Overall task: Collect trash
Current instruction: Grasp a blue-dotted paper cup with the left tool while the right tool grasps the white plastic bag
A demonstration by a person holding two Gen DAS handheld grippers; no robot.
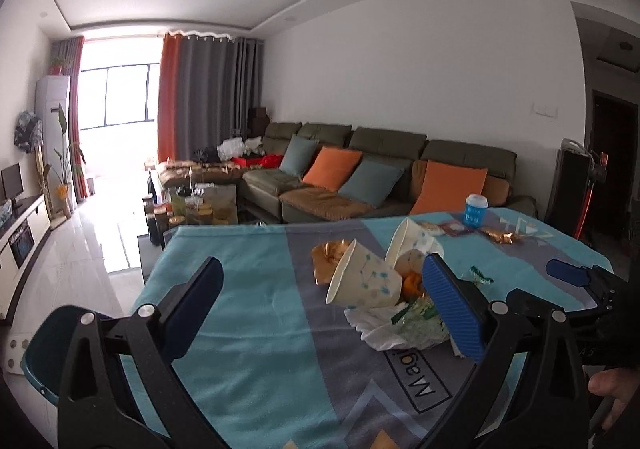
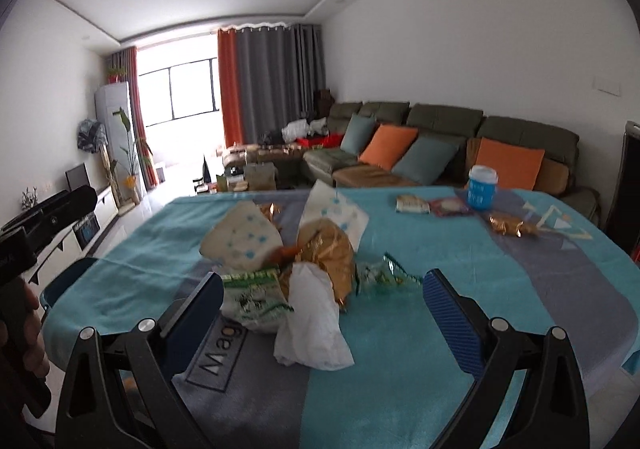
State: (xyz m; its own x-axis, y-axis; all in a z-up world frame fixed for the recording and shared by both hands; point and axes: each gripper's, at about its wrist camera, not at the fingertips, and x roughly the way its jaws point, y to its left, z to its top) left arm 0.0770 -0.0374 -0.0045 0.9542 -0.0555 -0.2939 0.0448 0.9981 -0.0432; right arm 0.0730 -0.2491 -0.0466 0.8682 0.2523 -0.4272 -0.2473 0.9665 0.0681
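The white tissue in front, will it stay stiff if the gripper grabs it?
Probably not. The white tissue looks thin and crumpled, so it should squash and flop. It seems very light. It touches the green wrapper, so that might drag along.

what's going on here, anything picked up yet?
Nothing is held yet. A person holds two tongs over a table with a teal and grey cloth. The left tongs and right tongs are both open, facing a heap of trash: tipped white paper cups with blue dots, a crumpled white tissue, a green printed wrapper. A blue cup stands farther back.
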